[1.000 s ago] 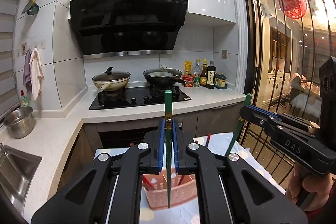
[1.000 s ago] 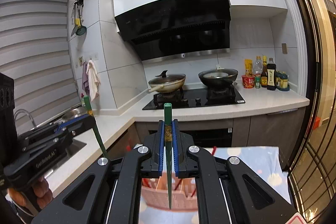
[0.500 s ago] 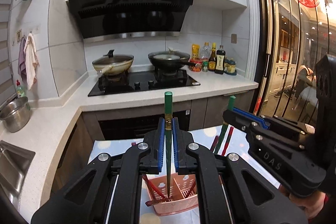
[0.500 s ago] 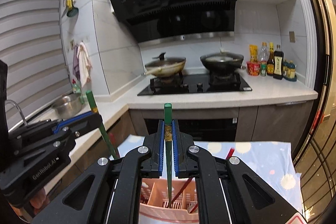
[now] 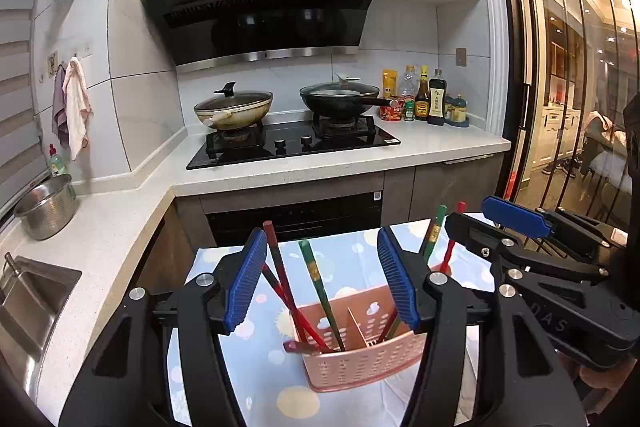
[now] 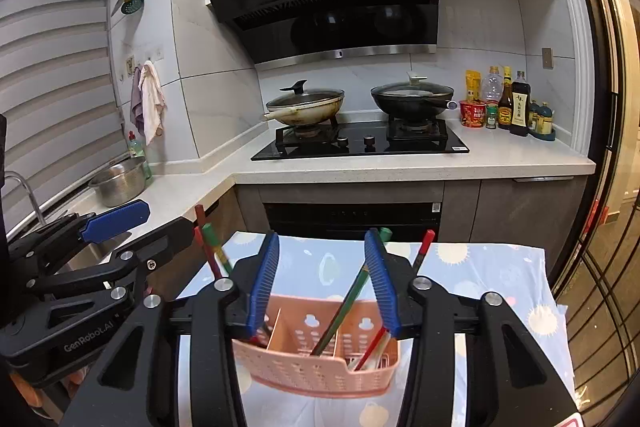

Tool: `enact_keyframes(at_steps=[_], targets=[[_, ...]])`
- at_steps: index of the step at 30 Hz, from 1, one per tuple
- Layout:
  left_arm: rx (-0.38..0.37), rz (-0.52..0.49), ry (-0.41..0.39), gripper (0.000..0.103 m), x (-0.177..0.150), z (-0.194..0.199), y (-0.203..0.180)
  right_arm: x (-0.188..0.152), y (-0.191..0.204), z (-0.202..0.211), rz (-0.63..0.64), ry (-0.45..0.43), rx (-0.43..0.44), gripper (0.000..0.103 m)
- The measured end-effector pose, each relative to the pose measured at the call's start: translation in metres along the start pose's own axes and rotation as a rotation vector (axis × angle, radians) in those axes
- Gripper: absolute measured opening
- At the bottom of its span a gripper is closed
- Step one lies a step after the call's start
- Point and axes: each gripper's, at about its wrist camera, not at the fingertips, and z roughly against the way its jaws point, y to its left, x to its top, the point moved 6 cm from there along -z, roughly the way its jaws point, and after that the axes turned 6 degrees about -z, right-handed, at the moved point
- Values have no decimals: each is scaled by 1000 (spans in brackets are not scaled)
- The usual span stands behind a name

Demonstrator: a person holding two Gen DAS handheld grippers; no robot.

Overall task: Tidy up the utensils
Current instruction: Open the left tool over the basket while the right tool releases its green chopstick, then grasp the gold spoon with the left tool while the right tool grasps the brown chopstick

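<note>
A pink perforated utensil basket point(image 5: 372, 351) point(image 6: 316, 359) with a divider stands on the dotted blue tablecloth point(image 5: 260, 367). Red and green chopsticks lean in both compartments. One green chopstick point(image 5: 320, 291) rests in the left compartment between my left gripper's fingers; another green chopstick point(image 6: 344, 307) leans in the right compartment. My left gripper point(image 5: 322, 283) is open above the basket and holds nothing. My right gripper point(image 6: 322, 279) is open above the basket and holds nothing. Each gripper shows at the edge of the other's view.
The cloth-covered table point(image 6: 500, 287) stands in front of a kitchen counter point(image 5: 120, 227) with a hob, two lidded pans point(image 5: 234, 107), sauce bottles point(image 5: 430, 99), a steel pot point(image 5: 46, 207) and a sink point(image 5: 28, 303). A glass door point(image 5: 568, 67) is at the right.
Both grippers opened and let go of their green chopsticks, which now lean in the basket. Both grippers also came lower and closer to the basket.
</note>
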Motion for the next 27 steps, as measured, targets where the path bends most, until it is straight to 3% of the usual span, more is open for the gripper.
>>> enact_keyframes(at_steps=[8,14,21,27], targets=[[6,-10,-5,71,-17,37,-11,-27,-1,48,-5,10,-2,47],[11,-16,3,78,-42,67,-21,-66,7,90,39,22,-21,49],[-14,-8,65,84,-106,99,-34,-151,20,138,138,73,-87,49],[-29,30,178,85,-178,111,-40,-231,24,159,121,206,-72,49]])
